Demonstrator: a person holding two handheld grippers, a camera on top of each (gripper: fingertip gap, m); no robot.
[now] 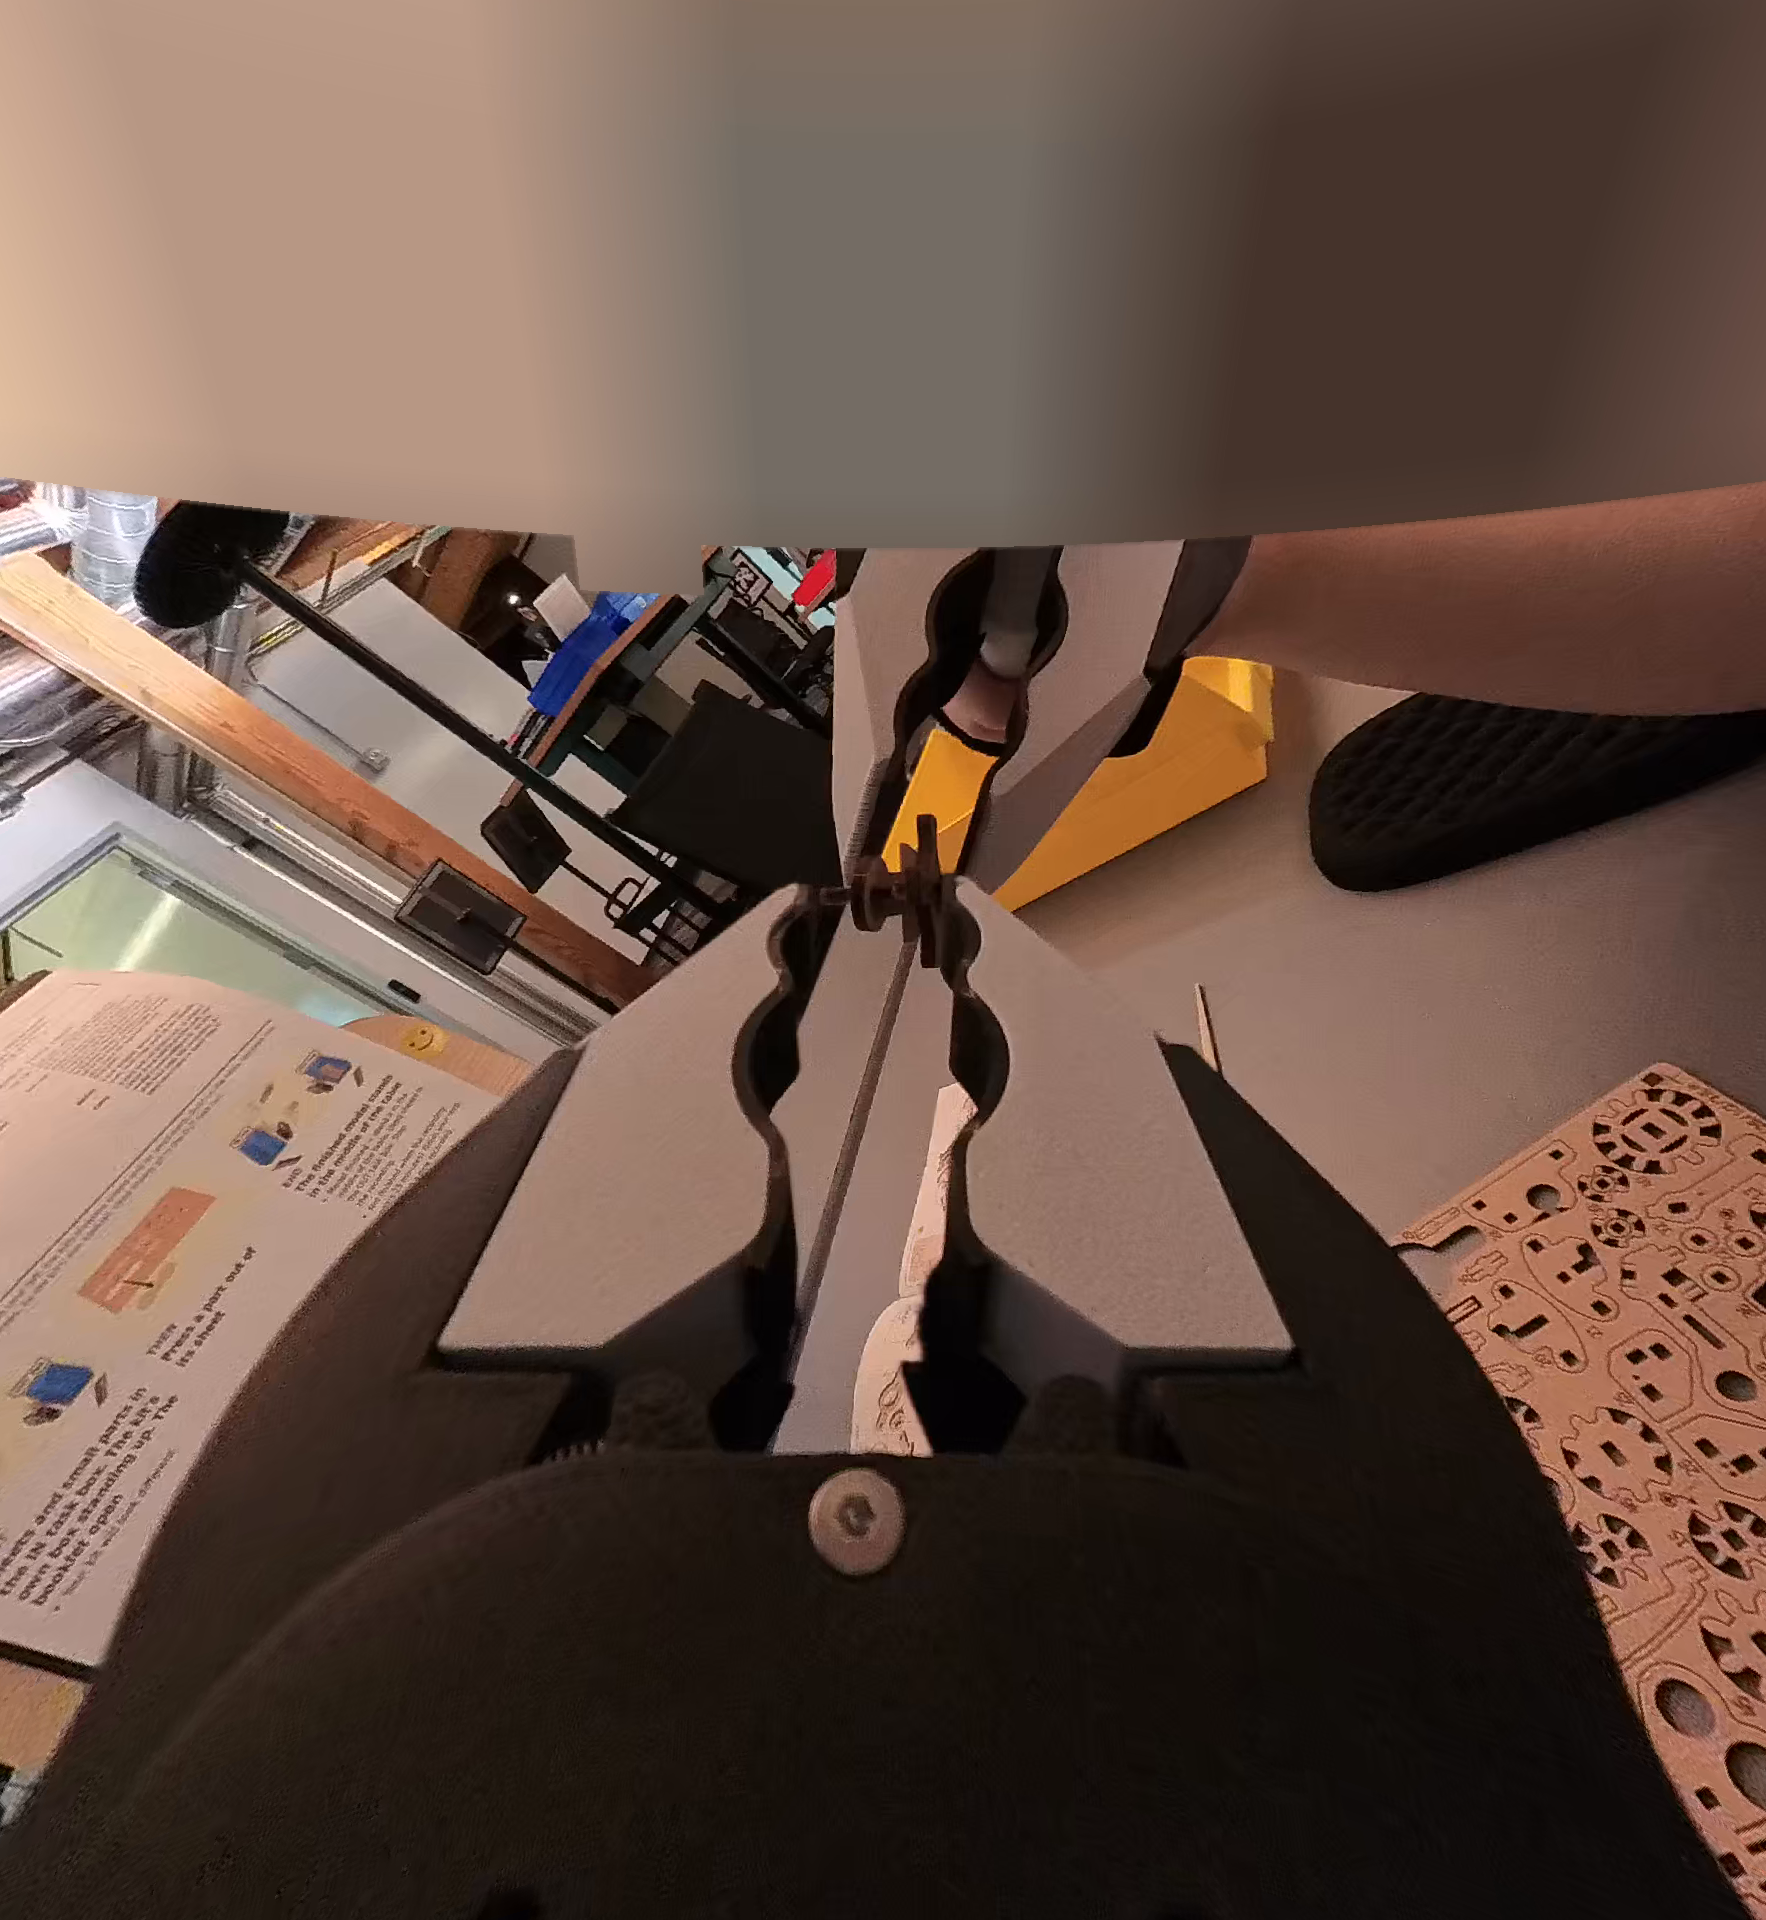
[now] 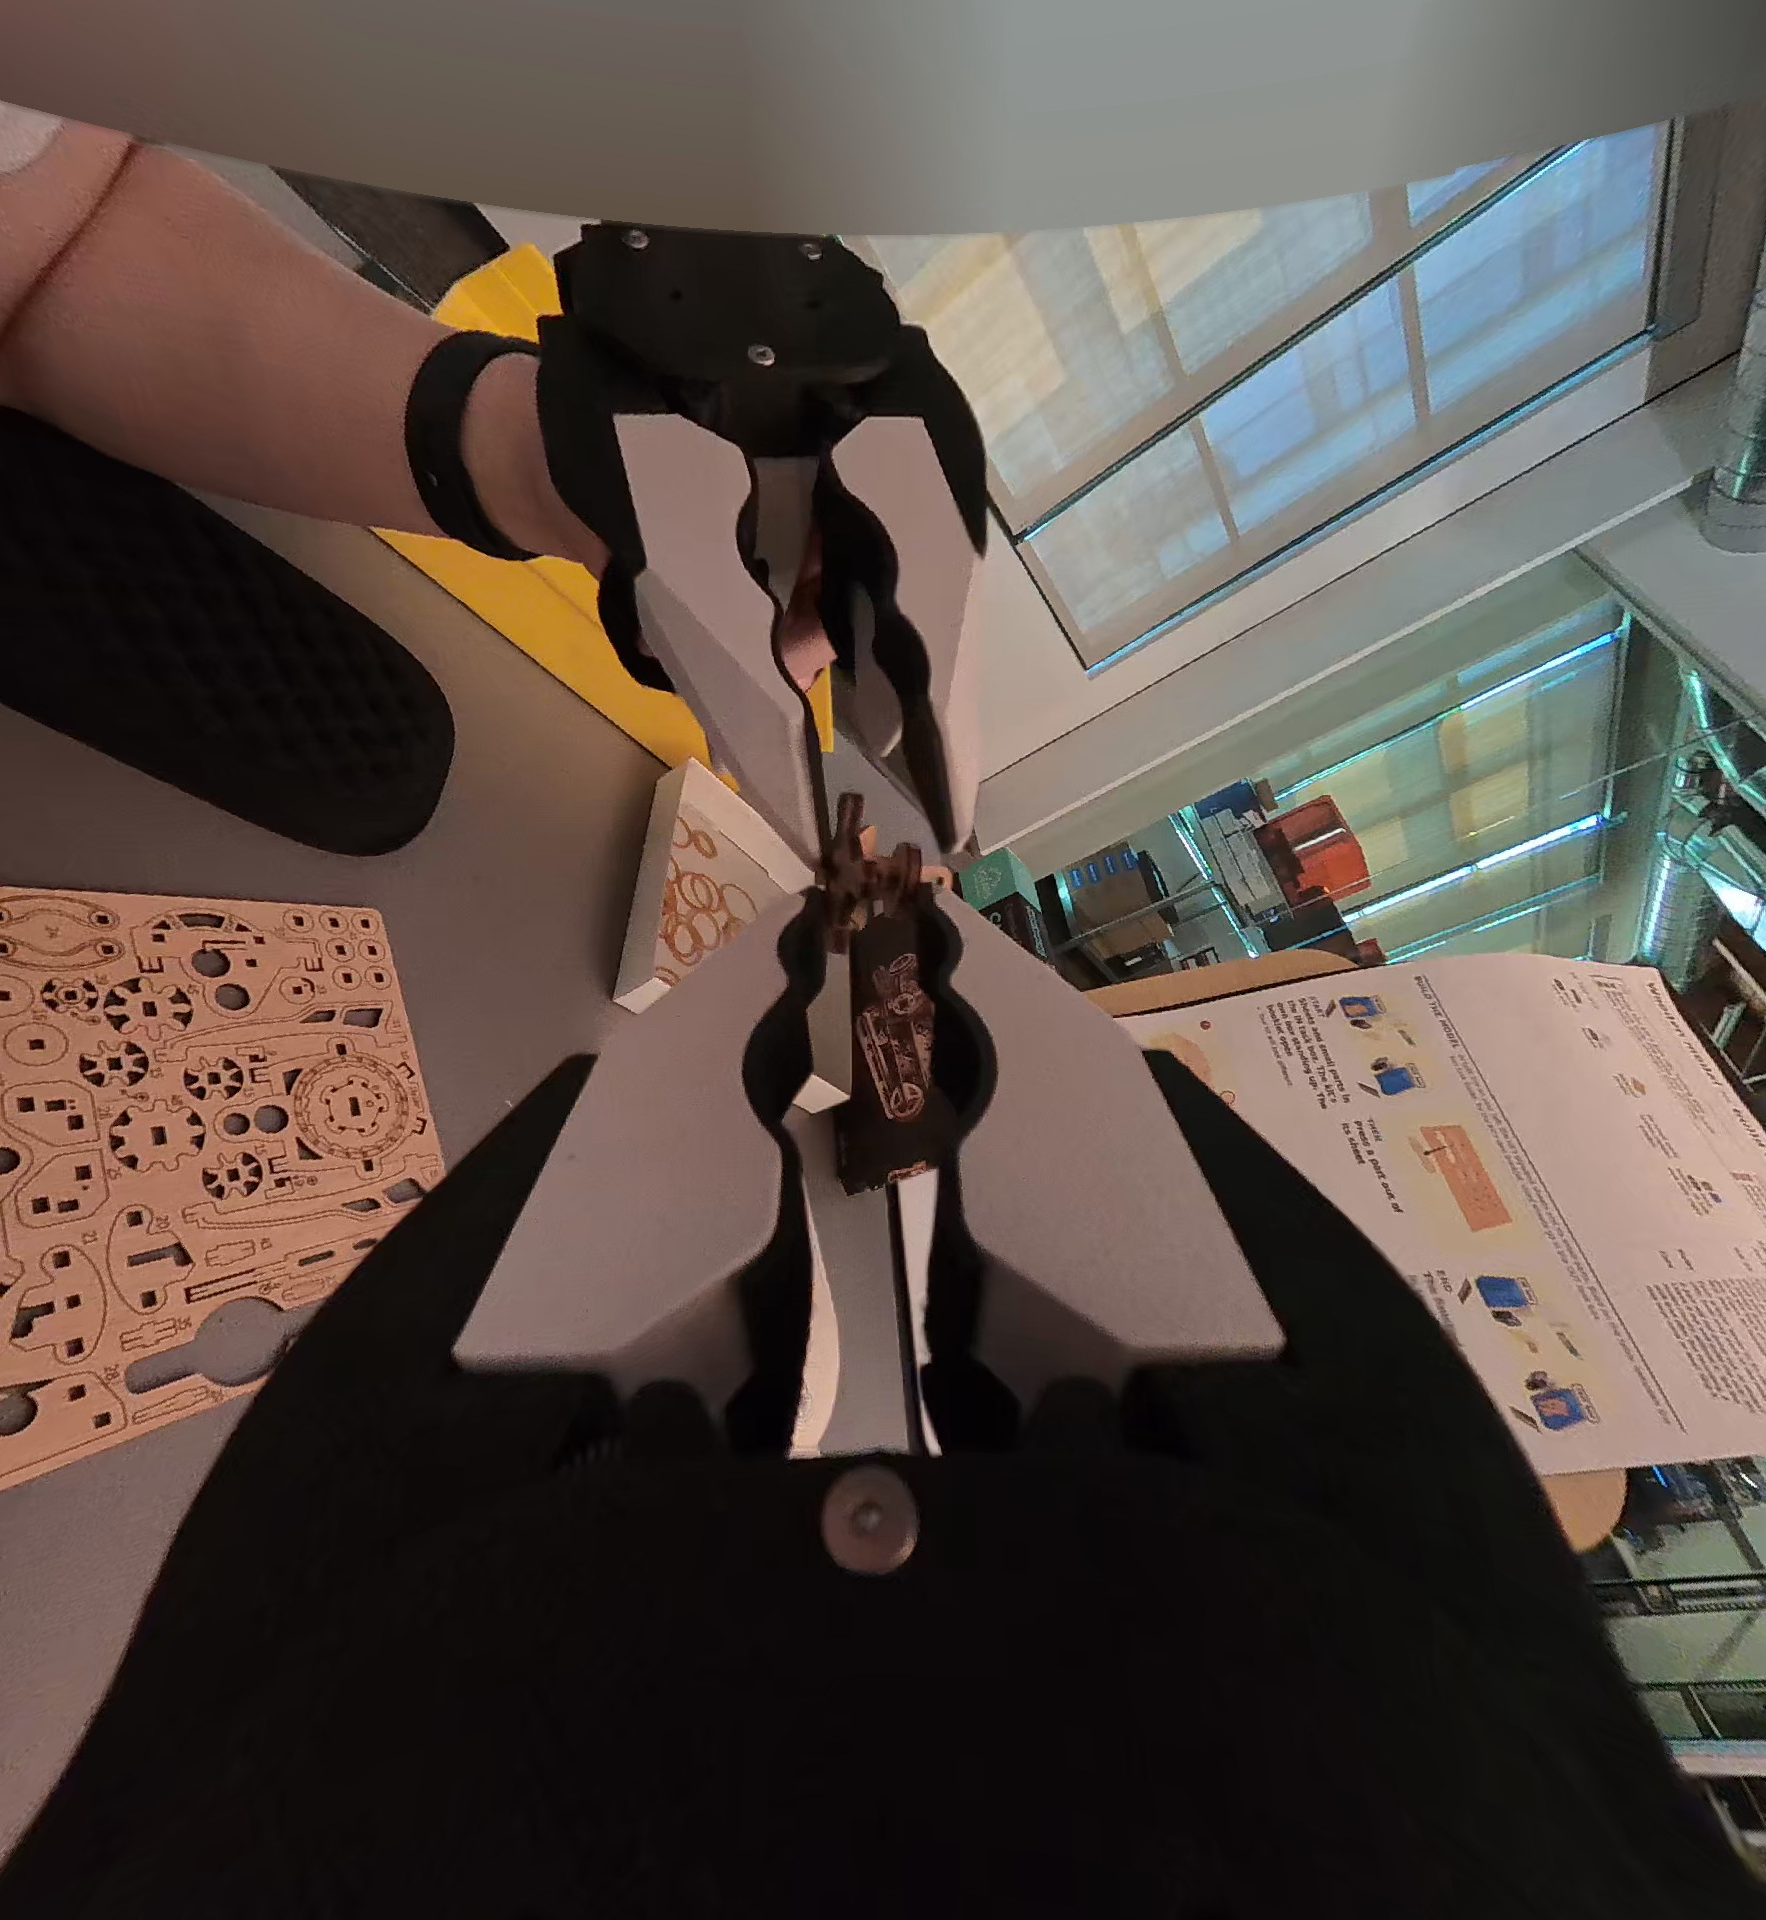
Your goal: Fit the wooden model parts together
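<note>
Left gripper (image 1: 884,904): fingers drawn together at the tips, clamped on a small dark wooden assembly (image 1: 905,899) of stacked toothed discs on a short axle. Assembly is held in the air above the grey table (image 1: 1481,966), between the two grippers, which meet tip to tip.

Right gripper (image 2: 874,883): fingertips closed on the same assembly (image 2: 868,878) from the opposite side. Seen from the left wrist view, the right gripper (image 1: 905,831) reaches in from beyond, its tips at the discs; a thin rod (image 1: 858,1132) is seen running back from the assembly between the left fingers.

A dark printed card (image 2: 894,1049) is seen between the right fingers, just behind the assembly; whether it is gripped cannot be told.

On the table: a laser-cut wooden sheet (image 2: 131,1122), many parts already punched out, lying flat. An instruction sheet (image 2: 1481,1164) is propped on the other side. A white box (image 2: 697,904) with ring patterns is noted just beyond the tips. Farther off: a black mat (image 2: 183,644) and a yellow bin (image 1: 1139,779).
</note>
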